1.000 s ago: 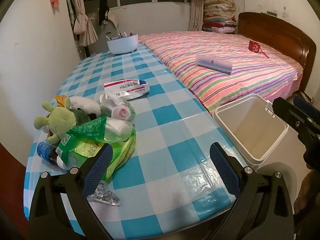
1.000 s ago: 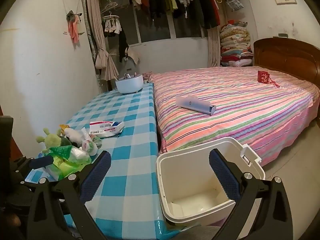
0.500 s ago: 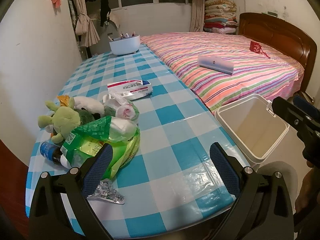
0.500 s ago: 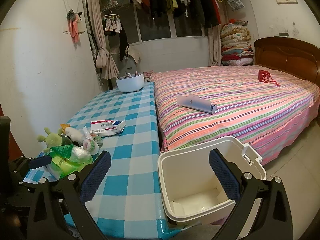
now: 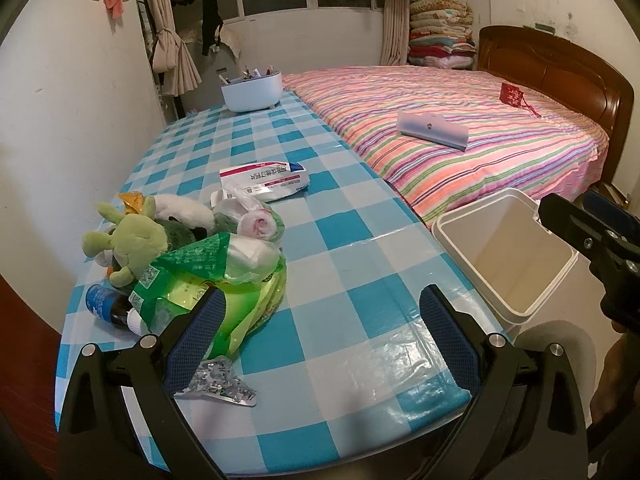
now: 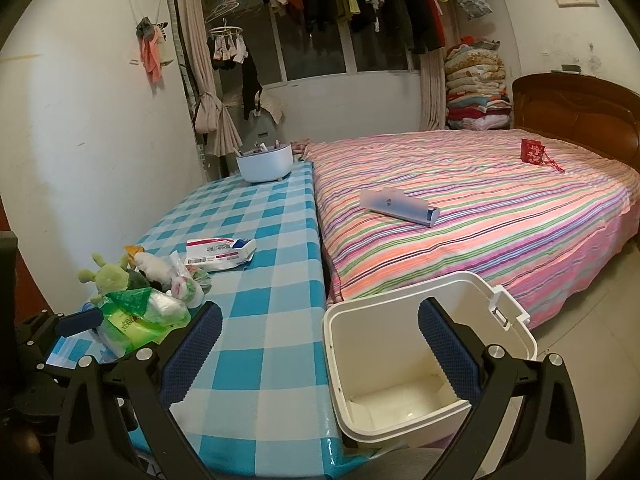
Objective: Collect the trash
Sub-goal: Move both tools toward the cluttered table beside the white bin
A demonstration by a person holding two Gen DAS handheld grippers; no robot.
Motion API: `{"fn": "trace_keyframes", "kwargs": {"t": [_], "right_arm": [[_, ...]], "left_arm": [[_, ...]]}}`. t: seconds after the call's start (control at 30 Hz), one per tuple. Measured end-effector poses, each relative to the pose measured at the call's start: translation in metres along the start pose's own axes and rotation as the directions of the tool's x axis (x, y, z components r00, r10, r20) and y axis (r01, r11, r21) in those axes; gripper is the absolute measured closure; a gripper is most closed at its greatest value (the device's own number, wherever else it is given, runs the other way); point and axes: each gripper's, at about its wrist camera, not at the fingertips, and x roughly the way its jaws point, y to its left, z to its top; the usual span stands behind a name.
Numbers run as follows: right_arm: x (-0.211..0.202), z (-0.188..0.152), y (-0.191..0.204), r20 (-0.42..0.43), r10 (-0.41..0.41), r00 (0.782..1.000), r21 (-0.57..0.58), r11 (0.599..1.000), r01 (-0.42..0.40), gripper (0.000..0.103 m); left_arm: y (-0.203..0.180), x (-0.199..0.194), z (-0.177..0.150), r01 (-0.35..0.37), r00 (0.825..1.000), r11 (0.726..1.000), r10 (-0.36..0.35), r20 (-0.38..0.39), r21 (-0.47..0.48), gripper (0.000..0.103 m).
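1. White walls (image 6: 92,128); dark window (image 6: 316,60) with clothes (image 6: 360,0) hung above.
2. Bed (image 6: 480,208), striped sheet, wooden headboard (image 6: 580,108).
3. Table (image 5: 320,240) in blue check cloth, beside the bed.
4. Folded blankets (image 6: 474,84) stacked in corner.

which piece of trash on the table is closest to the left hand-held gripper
The crumpled silver foil wrapper, lying right beside the left hand-held gripper; the green plastic bag and white packet sit farther away.

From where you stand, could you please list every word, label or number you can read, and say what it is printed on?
None reads clearly.
White and red packet on the checked table: printed characters and a barcode, too blurred.
Green plastic bag: lettering and a QR code, unreadable.
Crumpled foil blister pack: print too small.
Blue-labelled bottle: label illegible.
Red pouch on the bed: pattern indistinct.
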Motion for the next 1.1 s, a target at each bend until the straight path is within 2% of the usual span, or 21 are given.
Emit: {"fn": "trace_keyframes", "kwargs": {"t": [1.1], "right_arm": [[0.008,-0.001,0.002,-0.029,-0.004,1.000,-0.005,1.000,0.004,0.007]], "left_arm": [[0.011,-0.004,-0.003,-0.007,1.000,1.000,0.007,0.007,-0.015,0.007]]}}
